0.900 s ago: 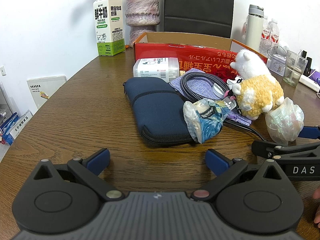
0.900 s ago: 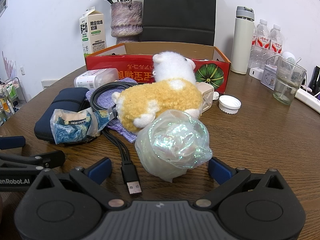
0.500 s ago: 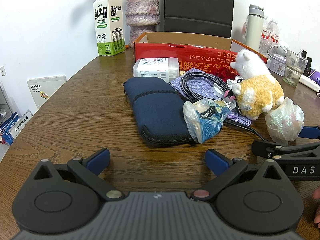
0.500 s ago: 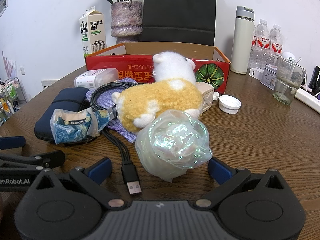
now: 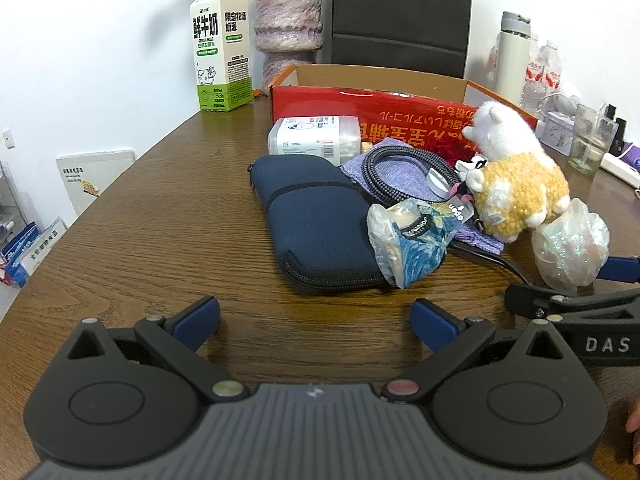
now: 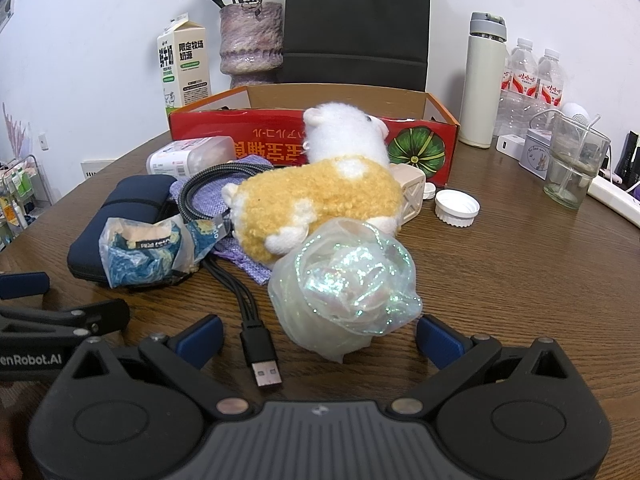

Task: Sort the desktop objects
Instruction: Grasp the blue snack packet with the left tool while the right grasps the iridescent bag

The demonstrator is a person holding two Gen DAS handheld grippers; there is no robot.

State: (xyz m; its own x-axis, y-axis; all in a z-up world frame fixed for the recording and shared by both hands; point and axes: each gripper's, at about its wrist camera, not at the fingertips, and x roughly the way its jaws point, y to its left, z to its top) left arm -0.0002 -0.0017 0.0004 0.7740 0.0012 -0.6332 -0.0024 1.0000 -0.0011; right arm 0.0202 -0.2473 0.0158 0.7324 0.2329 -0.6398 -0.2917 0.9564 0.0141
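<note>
Both hand-held grippers, left (image 5: 314, 316) and right (image 6: 318, 334), wait wide open and empty near the surface's (image 5: 160, 240) front edge. The iridescent bag (image 6: 346, 286), just ahead of the right one, looks light, soft and crinkly; its bulging middle seems the best hold.

Dark woodgrain table (image 5: 132, 240). Navy pouch (image 5: 316, 220). Plush toy (image 6: 320, 196) yellow body, white head. Iridescent clear film bundle (image 6: 344, 292). Red box (image 6: 424, 148) with green pumpkin print. Lilac cloth (image 5: 400, 172), black braided cable (image 5: 400, 160). Milk carton (image 5: 222, 48) white with green base.
</note>
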